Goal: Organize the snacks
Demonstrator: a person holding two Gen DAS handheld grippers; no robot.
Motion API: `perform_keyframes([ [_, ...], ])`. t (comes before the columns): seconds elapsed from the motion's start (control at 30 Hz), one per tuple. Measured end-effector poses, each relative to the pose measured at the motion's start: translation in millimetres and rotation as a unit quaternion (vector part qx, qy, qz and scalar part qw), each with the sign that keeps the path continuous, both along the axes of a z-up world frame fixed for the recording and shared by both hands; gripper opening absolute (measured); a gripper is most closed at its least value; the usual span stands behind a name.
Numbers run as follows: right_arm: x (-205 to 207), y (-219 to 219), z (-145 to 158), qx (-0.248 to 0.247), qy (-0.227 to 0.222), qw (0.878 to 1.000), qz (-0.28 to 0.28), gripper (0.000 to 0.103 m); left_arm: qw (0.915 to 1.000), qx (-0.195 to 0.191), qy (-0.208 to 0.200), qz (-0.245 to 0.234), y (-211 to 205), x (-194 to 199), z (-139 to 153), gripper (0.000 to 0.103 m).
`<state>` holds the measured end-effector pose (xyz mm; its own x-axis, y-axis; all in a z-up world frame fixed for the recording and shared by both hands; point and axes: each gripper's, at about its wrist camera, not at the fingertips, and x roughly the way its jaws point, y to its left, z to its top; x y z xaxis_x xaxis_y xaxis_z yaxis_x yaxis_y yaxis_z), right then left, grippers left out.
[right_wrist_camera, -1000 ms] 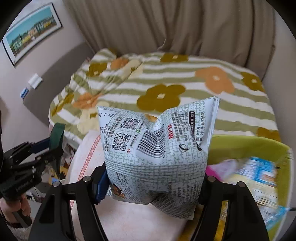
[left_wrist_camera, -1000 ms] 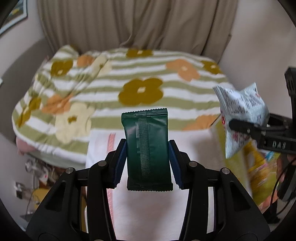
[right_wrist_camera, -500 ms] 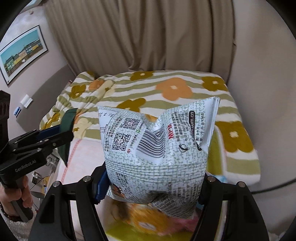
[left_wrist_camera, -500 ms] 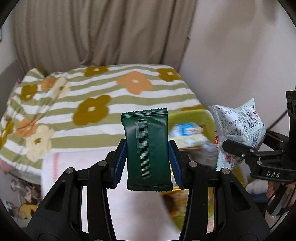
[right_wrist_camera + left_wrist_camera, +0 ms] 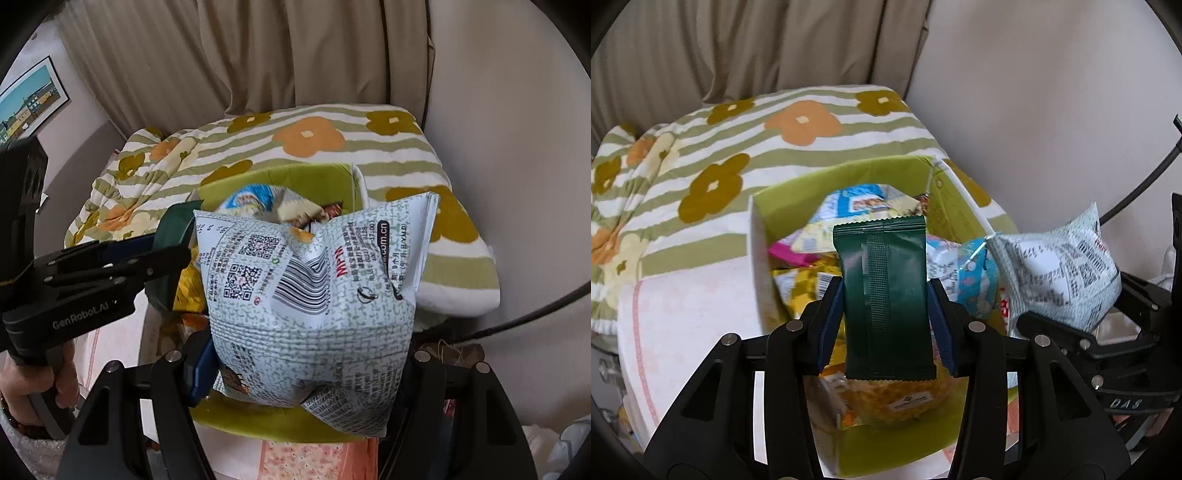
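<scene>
A dark green snack packet (image 5: pixel 882 280) stands upright between the blue pads of my left gripper (image 5: pixel 885 286), right above a lime-green box (image 5: pixel 849 177) filled with several snack bags. The jaws are opening, and the packet still sits between the pads where it was. My right gripper (image 5: pixel 306 354) is shut on a puffy white printed snack bag (image 5: pixel 314 277), held over the box's (image 5: pixel 280 177) near right side. From the left wrist view that white bag (image 5: pixel 1060 273) hangs just right of the box. The left gripper (image 5: pixel 173 236) shows at the left of the right wrist view.
The box rests on a pale pink cloth (image 5: pixel 694 295) at the foot of a bed with a green-striped flowered blanket (image 5: pixel 798 122). Beige curtains (image 5: pixel 738 48) hang behind, a plain wall (image 5: pixel 1052 110) stands right. A black cable (image 5: pixel 535 314) runs at the right. A person's hand (image 5: pixel 29 384) grips the left handle.
Both grippers swung right with their packets, from over the pink cloth to over the green box. The left pads have eased slightly apart around the green packet.
</scene>
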<state>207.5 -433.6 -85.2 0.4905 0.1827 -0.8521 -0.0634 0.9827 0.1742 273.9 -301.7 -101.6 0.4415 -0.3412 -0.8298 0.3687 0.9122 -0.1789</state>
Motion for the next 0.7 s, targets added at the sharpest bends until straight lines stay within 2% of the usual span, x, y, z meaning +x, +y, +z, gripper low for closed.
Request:
perform_keyframes([
  [0.03, -2, -2, -1, 0.001, 0.001, 1.000, 0.000, 0.068, 1.0000, 0.002, 0.004, -0.001, -1, 1, -1, 0.070],
  [0.1, -3, -4, -3, 0.001, 0.004, 1.000, -0.002, 0.068, 0.9998, 0.016, -0.006, 0.011, -1, 0, -1, 0.103],
  [0.2, -5, -5, -4, 0.000, 0.003, 1.000, -0.004, 0.068, 0.9987, 0.029, -0.035, 0.023, 13, -7, 8, 0.103],
  [0.27, -5, -5, -6, 0.003, 0.002, 1.000, -0.006, 0.068, 0.9980, 0.038, -0.038, 0.033, 25, -11, 11, 0.103],
  [0.53, 0, 2, -1, 0.021, -0.003, 1.000, -0.006, 0.070, 0.9963, 0.035, -0.045, 0.064, 60, -21, 25, 0.103],
  [0.67, -1, 7, 0, 0.020, -0.006, 1.000, 0.004, 0.085, 0.9955, 0.034, -0.049, 0.073, 69, -29, 30, 0.103],
  [0.7, -2, 8, -1, 0.022, -0.008, 1.000, 0.008, 0.086, 0.9953, 0.034, -0.050, 0.076, 71, -33, 30, 0.103],
])
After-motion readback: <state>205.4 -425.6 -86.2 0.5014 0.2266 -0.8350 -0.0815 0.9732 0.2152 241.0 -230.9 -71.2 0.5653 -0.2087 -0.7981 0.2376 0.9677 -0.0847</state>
